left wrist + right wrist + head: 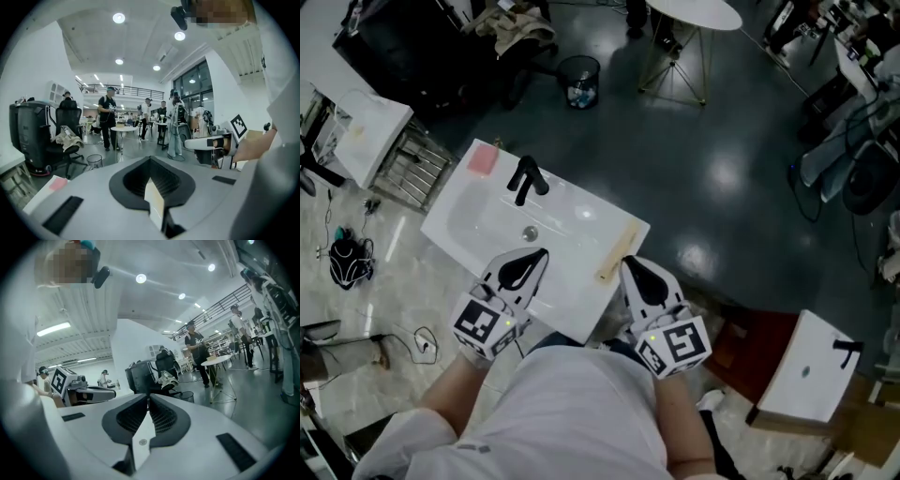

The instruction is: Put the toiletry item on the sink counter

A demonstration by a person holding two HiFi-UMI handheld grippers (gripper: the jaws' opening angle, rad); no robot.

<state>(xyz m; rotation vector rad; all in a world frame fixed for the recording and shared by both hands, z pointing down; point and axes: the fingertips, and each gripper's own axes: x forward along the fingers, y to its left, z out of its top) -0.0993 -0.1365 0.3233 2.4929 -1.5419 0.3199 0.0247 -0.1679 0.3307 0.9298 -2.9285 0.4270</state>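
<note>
The left hand-held gripper (541, 254) and right hand-held gripper (629, 264) hang over the desk's (581, 212) near edge, each with jaws pressed together on nothing. Just ahead of the right one, a beige stick (617, 255) lies along the desk's right edge. Beyond the tap (526, 178), a pink block (481, 160) sits at the far left corner.

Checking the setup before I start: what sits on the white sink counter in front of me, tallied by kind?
Black faucet: 1
Drain fitting: 1
Pink flat block: 1
Long beige stick-like item: 1
Total: 4
</note>
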